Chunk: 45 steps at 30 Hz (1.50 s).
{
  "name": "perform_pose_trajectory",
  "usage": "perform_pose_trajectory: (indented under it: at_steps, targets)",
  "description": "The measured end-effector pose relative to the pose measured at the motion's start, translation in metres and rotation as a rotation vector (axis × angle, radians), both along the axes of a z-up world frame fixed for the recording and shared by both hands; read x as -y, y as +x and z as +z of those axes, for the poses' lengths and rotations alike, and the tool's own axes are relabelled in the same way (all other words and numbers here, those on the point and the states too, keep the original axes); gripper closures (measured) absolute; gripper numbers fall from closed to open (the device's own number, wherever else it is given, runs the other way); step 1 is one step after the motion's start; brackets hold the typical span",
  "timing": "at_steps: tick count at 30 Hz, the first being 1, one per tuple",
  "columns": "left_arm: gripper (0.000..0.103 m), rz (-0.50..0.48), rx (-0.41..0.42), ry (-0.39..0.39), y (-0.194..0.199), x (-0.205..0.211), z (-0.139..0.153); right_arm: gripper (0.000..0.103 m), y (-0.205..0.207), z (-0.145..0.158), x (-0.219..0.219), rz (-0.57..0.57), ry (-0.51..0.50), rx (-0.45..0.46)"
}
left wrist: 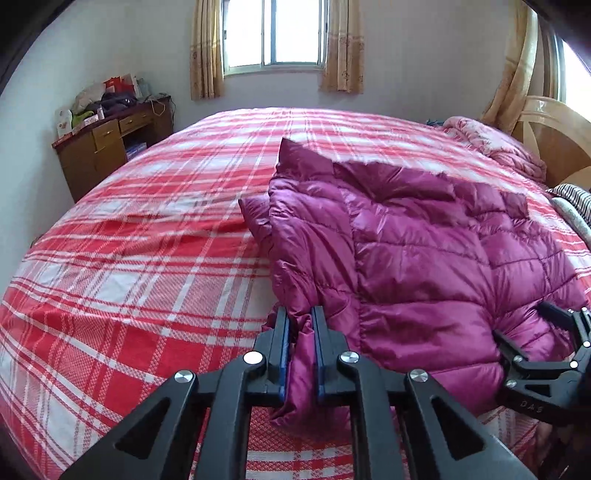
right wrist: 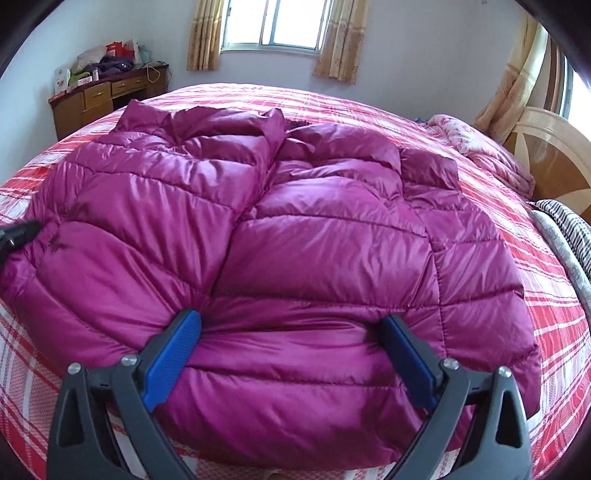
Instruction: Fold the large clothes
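A magenta quilted down jacket (right wrist: pixel 295 236) lay spread across a bed covered by a red-and-white plaid bedspread (left wrist: pixel 129 258), its hem toward the near edge of the bed and its collar end toward the far window (left wrist: pixel 275 33). The left hand-held gripper (left wrist: pixel 301 325) had its two blue-padded jaws drawn close together, pinching a bunched fold of the jacket's near left corner between them; the fabric stood up in a narrow ridge between the pads. The right hand-held gripper (right wrist: pixel 291 325) was spread wide, its blue pads (right wrist: pixel 173 354) resting against the puffy hem on either side of a broad section of the jacket, the tips pressing small dents into the fabric without gathering it. In the left wrist view the right hand-held gripper showed at the lower right edge, lying on the jacket's hem, well apart from the left one. One sleeve (left wrist: pixel 258 218) poked out on the left side of the jacket. Beyond the jacket, a pink floral quilt (right wrist: pixel 487 151) was heaped near the wooden headboard (right wrist: pixel 554 162) at the right, and a striped cloth (right wrist: pixel 569 221) lay at the bed's right edge. A wooden dresser (left wrist: pixel 107 147) with cluttered items on its top stood in the far left corner, and tan curtains (left wrist: pixel 343 48) framed the window.
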State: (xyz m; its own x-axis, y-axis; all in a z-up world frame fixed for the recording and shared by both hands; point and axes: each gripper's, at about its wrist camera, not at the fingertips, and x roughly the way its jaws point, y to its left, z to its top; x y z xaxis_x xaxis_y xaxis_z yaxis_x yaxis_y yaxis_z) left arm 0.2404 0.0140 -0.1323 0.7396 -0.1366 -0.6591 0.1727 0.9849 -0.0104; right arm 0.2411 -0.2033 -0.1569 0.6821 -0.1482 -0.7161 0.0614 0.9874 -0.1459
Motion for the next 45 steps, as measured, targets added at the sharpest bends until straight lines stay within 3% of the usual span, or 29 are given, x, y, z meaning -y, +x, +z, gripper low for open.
perform_pose_trajectory:
  at_steps: [3,5,8,12,17,21,23,26,28,32,35,39,41,45]
  targets:
    - [0.094,-0.047,0.092,0.026,-0.012,0.014,0.035,0.008,-0.009,0.014,0.004,0.027,0.041,-0.006]
    - [0.095,-0.082,0.148,0.052,-0.019,0.031,0.057,0.011,-0.022,0.028,0.011,0.023,0.061,0.051]
    - [0.096,-0.143,0.206,0.085,-0.028,0.061,0.079,0.011,-0.039,0.047,0.034,-0.042,0.065,0.122]
    - [0.098,-0.240,0.276,0.135,-0.038,0.116,0.097,0.011,-0.045,0.045,0.075,-0.158,0.029,0.109]
    - [0.103,-0.402,0.348,0.178,-0.057,0.190,0.103,0.011,-0.050,0.033,0.127,-0.289,0.049,0.069]
    - [0.103,-0.527,0.321,0.223,-0.063,0.252,0.085,0.011,-0.063,0.021,0.153,-0.337,0.101,0.056]
    - [0.103,-0.511,0.339,0.275,-0.066,0.269,0.078,0.011,-0.075,0.017,0.161,-0.345,0.136,0.077]
    - [0.102,-0.463,0.278,0.213,-0.057,0.254,0.081,0.011,-0.077,0.014,0.164,-0.330,0.154,0.099]
    - [0.102,-0.379,0.241,0.197,-0.046,0.224,0.076,0.011,-0.074,0.012,0.160,-0.318,0.151,0.101]
    - [0.102,-0.159,0.178,0.138,-0.031,0.134,0.059,0.011,-0.070,0.010,0.145,-0.265,0.124,0.109]
    - [0.102,0.003,0.084,0.097,-0.019,0.059,0.042,0.011,-0.070,0.003,0.134,-0.242,0.110,0.104]
    - [0.102,0.152,0.006,-0.005,-0.016,-0.022,0.025,0.010,-0.069,-0.003,0.124,-0.233,0.072,0.107]
    - [0.102,0.190,-0.025,-0.044,-0.017,-0.043,0.018,0.010,-0.069,-0.003,0.124,-0.232,0.070,0.107]
    - [0.102,0.149,-0.108,-0.211,-0.020,-0.056,0.000,0.009,-0.069,-0.004,0.127,-0.228,0.084,0.104]
